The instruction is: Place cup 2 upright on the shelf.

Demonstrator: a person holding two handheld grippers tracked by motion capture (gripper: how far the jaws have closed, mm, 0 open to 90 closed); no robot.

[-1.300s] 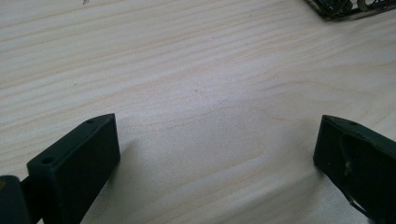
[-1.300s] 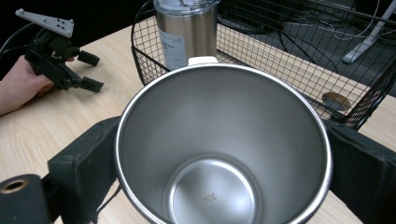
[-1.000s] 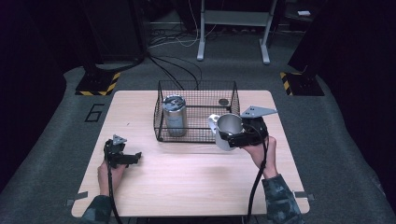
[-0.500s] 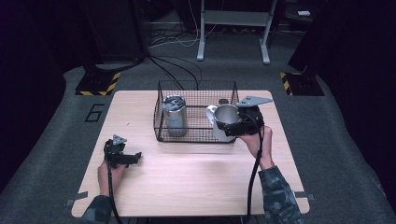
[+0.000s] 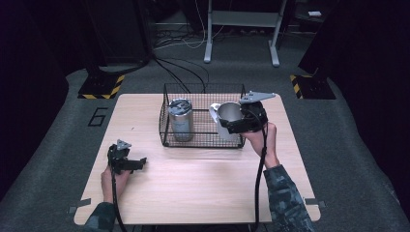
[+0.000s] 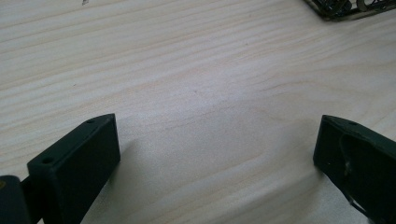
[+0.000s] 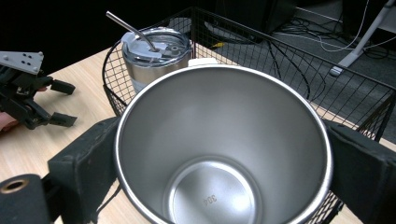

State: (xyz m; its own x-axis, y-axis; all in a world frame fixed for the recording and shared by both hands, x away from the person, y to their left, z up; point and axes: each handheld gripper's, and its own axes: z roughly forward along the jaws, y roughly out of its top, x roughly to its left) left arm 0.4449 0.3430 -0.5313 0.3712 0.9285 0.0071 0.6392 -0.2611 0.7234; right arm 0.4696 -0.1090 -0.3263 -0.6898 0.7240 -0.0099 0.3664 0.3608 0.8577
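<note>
— What is the right gripper [image 5: 238, 126] carrying?

— A steel cup [image 7: 223, 149], pinched from both sides by the black jaws. It is bare brushed metal inside, lidless, with a thin bright rim and a small stamped number on its round bottom. From the high view a pale handle juts from its far side.

— Where is the steel cup [image 5: 227, 118] right now?

— Held up at the right end of the wire basket [image 5: 167, 126], its mouth tilted toward the gripper's camera; its body overlaps the basket's front right corner.

— Anything in the basket?

— A lidded tumbler [image 5: 180, 119] stands upright in the left half. In the right gripper view it has a clear lid and a metal straw [image 7: 131, 30] leaning out of it.

— And the left gripper [image 5: 136, 164]?

— It rests low on the wooden table [image 5: 203, 188], near the left front, well apart from the basket. Its jaws stand spread wide with nothing between them but bare wood grain.
</note>
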